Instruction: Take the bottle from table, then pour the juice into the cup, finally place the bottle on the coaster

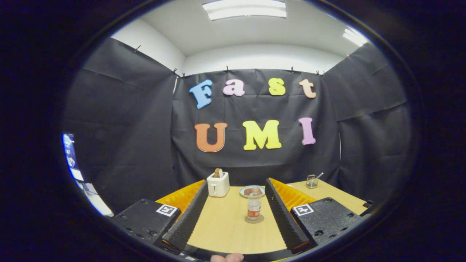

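Bottle (254, 208) stands on coaster (254, 219) between spread fingers (282, 214).

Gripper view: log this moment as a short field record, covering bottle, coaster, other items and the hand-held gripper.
bottle: upright, standing on the coaster
coaster: round, on the wooden table, ahead between the fingers
plate: with food, just behind the bottle
toaster: white, slice sticking up, far side of table
glass: small, something standing in it, far side near the wall
hand-held gripper: open, fingers wide apart, holding nothing; bottle in the gap, nearer one finger, untouched
task state: bottle appears placed on the coaster
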